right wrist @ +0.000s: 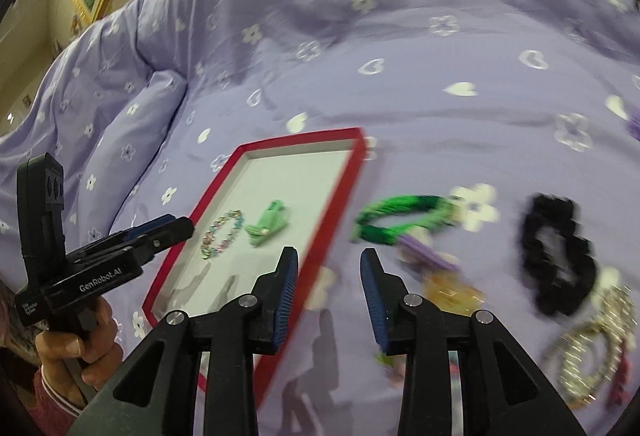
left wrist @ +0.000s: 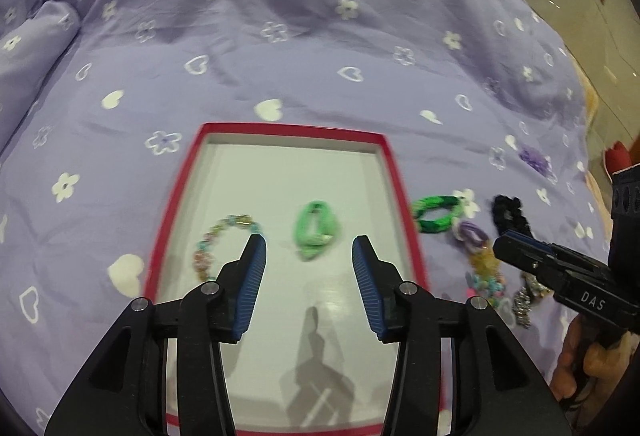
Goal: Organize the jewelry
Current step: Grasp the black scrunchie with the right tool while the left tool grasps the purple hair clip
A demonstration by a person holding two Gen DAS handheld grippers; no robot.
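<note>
The left hand-held gripper (left wrist: 309,246) hangs over the red-rimmed tray (left wrist: 396,172) with its jaws spread wide and nothing between them, and the right hand-held gripper (right wrist: 329,259) is spread and empty too, poised over the purple bedspread (right wrist: 400,36) just beside the tray's edge. Inside the tray lie a beaded bracelet (left wrist: 224,240) and a light green hair clip (left wrist: 316,230), side by side but apart, which looks like sorting already begun. On the bed to the tray's right wait the green braided bracelet (right wrist: 400,220), a black scrunchie (right wrist: 556,256), a purple piece (right wrist: 424,256) and blurred gold and silver jewelry (right wrist: 592,348), probably the right gripper's next picks.
</note>
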